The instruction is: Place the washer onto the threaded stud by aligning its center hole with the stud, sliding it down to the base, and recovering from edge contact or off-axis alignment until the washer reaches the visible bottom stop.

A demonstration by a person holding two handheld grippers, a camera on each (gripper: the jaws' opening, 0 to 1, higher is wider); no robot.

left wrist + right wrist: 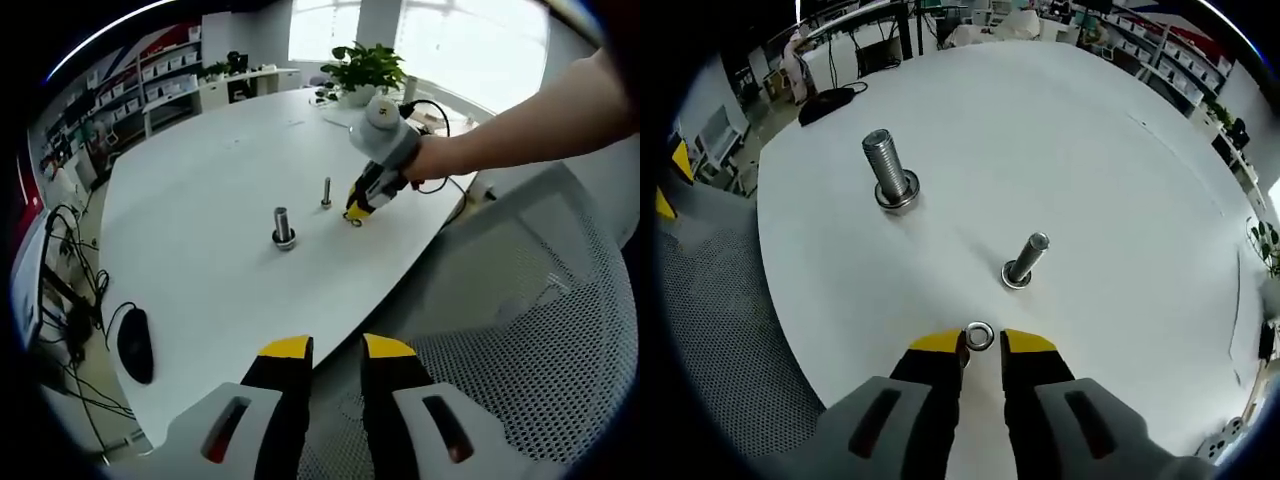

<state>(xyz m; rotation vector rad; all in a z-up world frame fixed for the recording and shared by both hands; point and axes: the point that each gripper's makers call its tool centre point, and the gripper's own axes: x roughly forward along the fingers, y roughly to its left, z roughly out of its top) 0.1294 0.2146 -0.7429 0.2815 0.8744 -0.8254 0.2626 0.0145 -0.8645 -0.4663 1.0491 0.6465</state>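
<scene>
Yellow-tipped jaws of the right gripper (979, 343) stand slightly apart with the washer (979, 336) between their tips; I cannot tell whether they already pinch it or only bracket it where it lies flat on the white table (1110, 170). The low, close approach looks meant to take the ring by its edge, leaving the centre hole free for the stud.

Just beyond the washer stands the thin stud (1026, 259), tilted in this view, with a ring already at its foot. Farther off and to the left stands the thick stud (890, 170), also with a ring at its base. That makes two studs, and one loose washer.

In the left gripper view the left gripper (336, 349) hangs back over the near table edge beside a mesh chair (540, 310), jaws apart and empty, apparently kept clear of the work. A mouse (135, 345) lies at the near left, and one plant (364, 66) stands at the far side.
</scene>
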